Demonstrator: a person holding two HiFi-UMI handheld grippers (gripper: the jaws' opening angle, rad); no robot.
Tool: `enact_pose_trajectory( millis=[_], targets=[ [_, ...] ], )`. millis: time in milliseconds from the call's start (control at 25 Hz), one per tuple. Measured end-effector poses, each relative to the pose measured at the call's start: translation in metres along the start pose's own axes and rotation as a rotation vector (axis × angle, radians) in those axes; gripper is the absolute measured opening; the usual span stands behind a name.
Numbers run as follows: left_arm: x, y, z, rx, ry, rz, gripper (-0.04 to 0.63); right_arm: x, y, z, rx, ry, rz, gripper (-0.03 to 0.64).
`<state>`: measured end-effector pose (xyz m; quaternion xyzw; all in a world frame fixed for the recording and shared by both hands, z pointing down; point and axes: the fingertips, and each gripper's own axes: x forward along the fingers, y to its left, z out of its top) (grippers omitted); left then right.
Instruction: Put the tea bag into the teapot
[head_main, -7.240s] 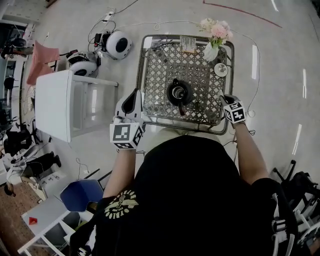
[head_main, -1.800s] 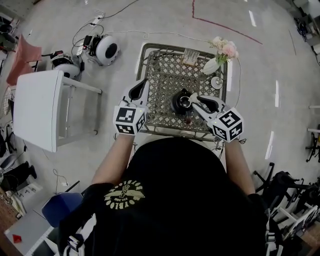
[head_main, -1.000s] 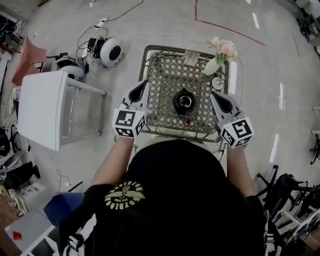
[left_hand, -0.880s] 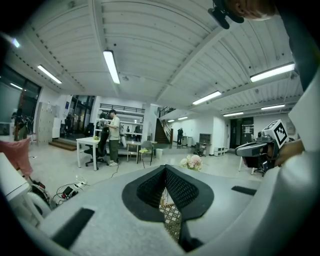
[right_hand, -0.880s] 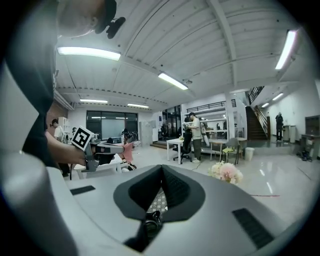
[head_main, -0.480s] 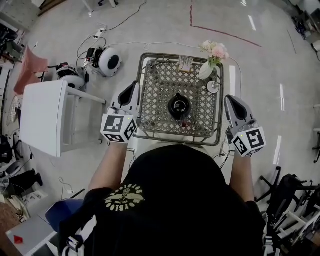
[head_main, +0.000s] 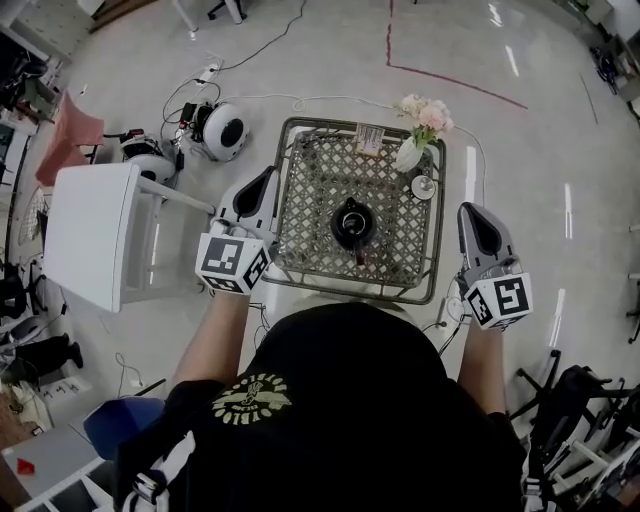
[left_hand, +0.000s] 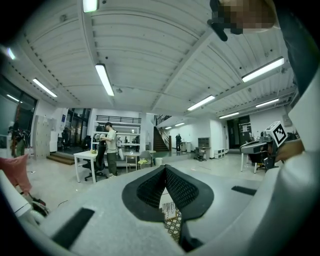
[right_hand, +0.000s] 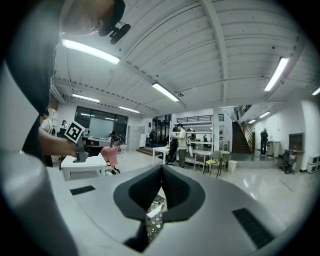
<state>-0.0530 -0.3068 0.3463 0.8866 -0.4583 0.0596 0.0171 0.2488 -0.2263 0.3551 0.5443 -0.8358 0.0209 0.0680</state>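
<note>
- Left gripper (head_main: 263, 182): grey plastic body, black ribbed pads. Jaws pressed together with nothing between them. It is off the table's left edge, well apart from the teapot.
- Table (head_main: 312, 185): squarish, with an open metal lattice top and a tubular rim.
- Teapot (head_main: 352, 222): dark, round and glossy, standing upright mid-table between the two grippers. A short reddish piece projects from its near side toward the person. The tea bag itself cannot be made out.
- Right gripper (head_main: 474, 213): same build, jaws pressed together and empty, off the table's right edge.
</note>
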Motion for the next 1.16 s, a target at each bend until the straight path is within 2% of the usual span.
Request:
enact_pose_trajectory(
  millis=[400,640,800,1160],
  targets=[
    [0.007,-0.015,0.005,0.025,0.004,0.076,-0.003,0.006,-0.007,-0.016,0.002,0.009,0.095,0.009],
    [0.003,-0.032,0.006,0.092,0.016,0.103,-0.003,0.011,-0.015,-0.015,-0.058,-0.002,0.158,0.009],
    [-0.004,-0.03,0.004,0.067,0.034,0.143,-0.003,0.017,-0.018,-0.017,-0.053,-0.009,0.193,0.009],
    [-0.032,-0.022,-0.005,0.064,0.079,0.206,-0.003,0.033,-0.012,-0.026,-0.04,-0.007,0.247,0.01]
  ],
)
